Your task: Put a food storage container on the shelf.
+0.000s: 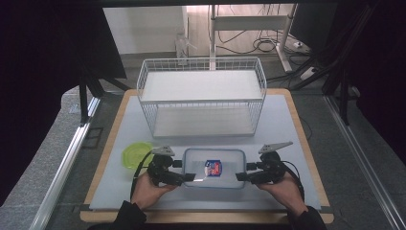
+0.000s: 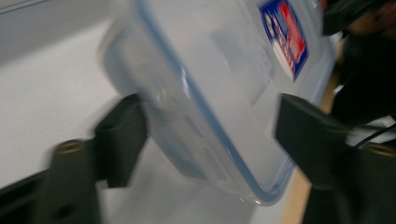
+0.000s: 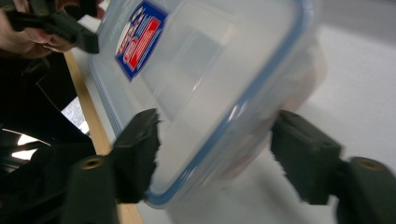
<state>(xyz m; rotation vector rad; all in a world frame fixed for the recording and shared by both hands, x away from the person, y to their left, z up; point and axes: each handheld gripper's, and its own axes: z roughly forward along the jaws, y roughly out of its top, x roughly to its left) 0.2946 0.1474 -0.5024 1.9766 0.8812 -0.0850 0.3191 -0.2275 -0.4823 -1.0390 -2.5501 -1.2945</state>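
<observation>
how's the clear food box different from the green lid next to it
The clear food box is rectangular with a blue rim and a red and blue sticker; the green lid is round and plain. The box is larger than the lid. The box sits between the left gripper and right gripper, one at each end; the lid lies untouched. Both rest on the grey mat.

Grey floor (image 1: 57, 143); white wall (image 1: 143, 28); black curtains (image 1: 43, 57) both sides; cables (image 1: 261, 45) behind.

The clear container (image 2: 219, 88) is blurred and cut off by the top edge in both gripper views.
</observation>
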